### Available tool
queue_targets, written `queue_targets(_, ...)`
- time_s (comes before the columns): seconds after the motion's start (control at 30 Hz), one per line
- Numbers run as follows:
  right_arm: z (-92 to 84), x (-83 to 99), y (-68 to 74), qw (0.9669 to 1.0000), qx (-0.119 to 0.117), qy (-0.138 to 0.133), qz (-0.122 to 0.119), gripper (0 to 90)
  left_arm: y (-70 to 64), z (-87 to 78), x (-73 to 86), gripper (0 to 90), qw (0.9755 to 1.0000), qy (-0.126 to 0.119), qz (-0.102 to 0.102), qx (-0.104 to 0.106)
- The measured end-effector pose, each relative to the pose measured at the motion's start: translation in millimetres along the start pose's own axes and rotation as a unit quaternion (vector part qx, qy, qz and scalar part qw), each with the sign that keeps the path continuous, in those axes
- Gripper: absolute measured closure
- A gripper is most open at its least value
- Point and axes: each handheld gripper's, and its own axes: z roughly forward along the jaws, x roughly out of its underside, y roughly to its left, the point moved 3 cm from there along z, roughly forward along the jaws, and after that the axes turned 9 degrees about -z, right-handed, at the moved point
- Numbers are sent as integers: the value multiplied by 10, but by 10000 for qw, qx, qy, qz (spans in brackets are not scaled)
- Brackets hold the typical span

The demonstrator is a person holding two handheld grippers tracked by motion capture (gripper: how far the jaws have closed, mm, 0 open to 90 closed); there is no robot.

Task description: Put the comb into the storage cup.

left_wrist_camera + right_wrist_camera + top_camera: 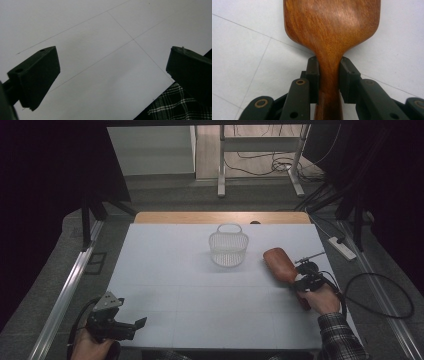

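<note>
A wooden spatula (280, 264) of reddish-brown, glossy grain is held by its narrow neck at the right side of the white table (200, 305). Its broad, rounded blade (332, 22) is pointed away from the person, toward the far edge, and is seen just right of a white basket (228, 247).

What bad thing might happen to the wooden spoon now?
The right gripper pinches only the wooden spoon's thin neck, so its wide, heavy head may swivel or slip when lifted. The light mesh basket stands free on the table; a bump from the spoon might tip or push it.
</note>
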Motion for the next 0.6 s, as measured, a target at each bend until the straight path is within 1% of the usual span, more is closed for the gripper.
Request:
queue_targets(0.07,-19,10,5,10000,-23,-52,15,720,7,-9,-1,0,10000,-51,-44,5)
queue_targets(0.13,-41,11,11,9999,9,-118,-5,720,11,-15,-2,0,9999,-82,-73,-1)
queue_targets(0.2,-70,9,14,9997,24,-224,5,720,17,-22,-2,0,9999,-113,-101,6)
queue_targets(0.27,-125,7,24,9992,-8,-395,17,720,21,-26,-5,0,9998,-129,-128,-20)
queue_targets(0.33,-144,8,30,9991,-30,-431,17,720,20,-25,-5,0,9999,-119,-119,-36)
queue_targets(0.43,-205,10,67,9984,-27,-569,-36,720,-6,-18,-18,0,9998,-158,-33,-117)
queue_targets(0.53,-260,6,95,9974,-30,-713,-28,720,-26,-1,-40,0,9998,-194,-17,-23)
queue_targets(0.57,-292,2,104,9967,-59,-811,-44,720,-43,18,-57,0,9998,-191,22,15)
queue_targets(0.6,-292,2,104,9967,-59,-811,-44,720,-43,18,-57,0,9998,-191,22,15)
